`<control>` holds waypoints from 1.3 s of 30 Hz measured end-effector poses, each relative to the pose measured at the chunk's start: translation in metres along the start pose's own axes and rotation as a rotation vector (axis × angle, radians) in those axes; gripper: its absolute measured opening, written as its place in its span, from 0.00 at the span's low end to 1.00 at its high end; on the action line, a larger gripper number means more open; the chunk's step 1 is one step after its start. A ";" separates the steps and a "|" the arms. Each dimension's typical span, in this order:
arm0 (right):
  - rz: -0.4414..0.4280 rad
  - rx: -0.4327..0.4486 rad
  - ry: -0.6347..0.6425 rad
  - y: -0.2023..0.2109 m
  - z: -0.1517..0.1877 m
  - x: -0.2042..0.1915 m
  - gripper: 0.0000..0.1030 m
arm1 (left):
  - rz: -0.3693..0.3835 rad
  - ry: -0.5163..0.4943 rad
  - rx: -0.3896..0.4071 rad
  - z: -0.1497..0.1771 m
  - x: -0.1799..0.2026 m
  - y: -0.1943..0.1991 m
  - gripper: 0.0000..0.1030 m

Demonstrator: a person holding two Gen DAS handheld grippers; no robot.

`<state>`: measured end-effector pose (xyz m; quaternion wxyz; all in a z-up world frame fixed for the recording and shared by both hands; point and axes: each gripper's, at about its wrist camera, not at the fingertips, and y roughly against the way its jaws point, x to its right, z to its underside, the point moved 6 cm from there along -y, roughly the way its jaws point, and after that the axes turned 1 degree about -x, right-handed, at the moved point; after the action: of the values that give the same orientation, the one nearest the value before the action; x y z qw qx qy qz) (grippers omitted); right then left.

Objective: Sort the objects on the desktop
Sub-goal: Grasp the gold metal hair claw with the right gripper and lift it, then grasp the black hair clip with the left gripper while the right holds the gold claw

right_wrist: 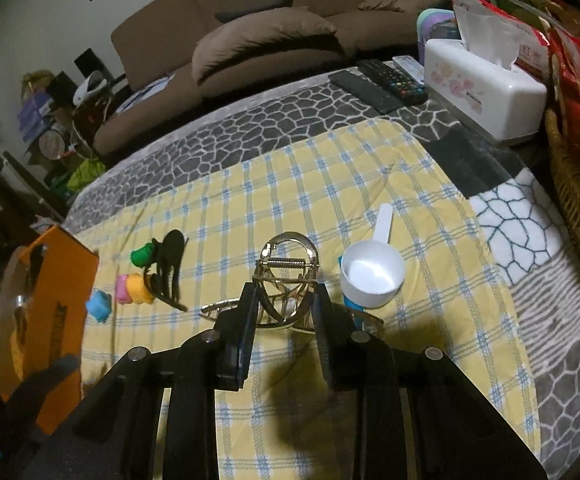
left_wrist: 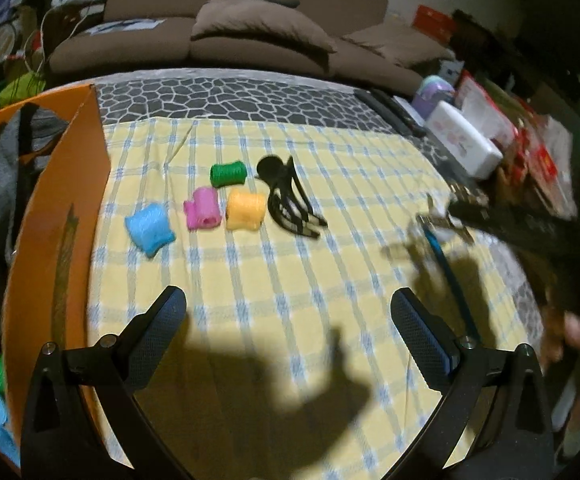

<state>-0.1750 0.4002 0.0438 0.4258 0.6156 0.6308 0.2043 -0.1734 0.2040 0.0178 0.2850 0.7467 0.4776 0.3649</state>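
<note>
On the yellow checked cloth (left_wrist: 290, 272) lie a blue roll (left_wrist: 149, 229), a pink roll (left_wrist: 202, 208), an orange-yellow roll (left_wrist: 245, 210), a green roll (left_wrist: 229, 174) and a black hair claw (left_wrist: 290, 196). My left gripper (left_wrist: 287, 320) is open and empty, above the bare cloth in front of them. My right gripper (right_wrist: 283, 304) is shut on a gold metal hair claw (right_wrist: 287, 276) and holds it above the cloth. A white scoop (right_wrist: 372, 270) sits just right of it, with a blue item (right_wrist: 352, 304) under it.
An orange box (left_wrist: 57, 216) with clothes and rolls inside stands at the left; it also shows in the right wrist view (right_wrist: 49, 320). A white tissue box (right_wrist: 486, 92), remotes (right_wrist: 386, 80) and a wicker basket (right_wrist: 578, 184) are at the right. A brown sofa (left_wrist: 229, 28) is behind.
</note>
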 end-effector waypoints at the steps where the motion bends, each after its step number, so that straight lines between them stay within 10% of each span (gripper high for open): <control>1: -0.005 0.001 0.001 0.001 0.000 0.000 0.26 | 0.001 0.007 0.002 -0.004 0.001 -0.003 0.99; 15: -0.044 0.002 -0.008 0.004 -0.002 0.000 0.26 | -0.244 -0.121 -0.047 -0.059 0.015 -0.090 0.65; 19: -0.044 -0.005 0.001 0.003 0.000 -0.002 0.26 | -0.251 -0.137 -0.055 -0.059 0.018 -0.096 0.28; 22: -0.046 -0.007 0.006 0.002 0.000 -0.003 0.26 | -0.234 -0.127 -0.037 -0.059 0.017 -0.091 0.18; 39: -0.147 0.033 0.112 0.034 -0.001 -0.074 0.26 | -0.034 0.011 0.133 -0.062 -0.014 0.046 0.18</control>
<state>-0.1644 0.3353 0.0926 0.3934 0.5622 0.7005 0.1961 -0.2047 0.1780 0.0854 0.2383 0.7537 0.5148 0.3318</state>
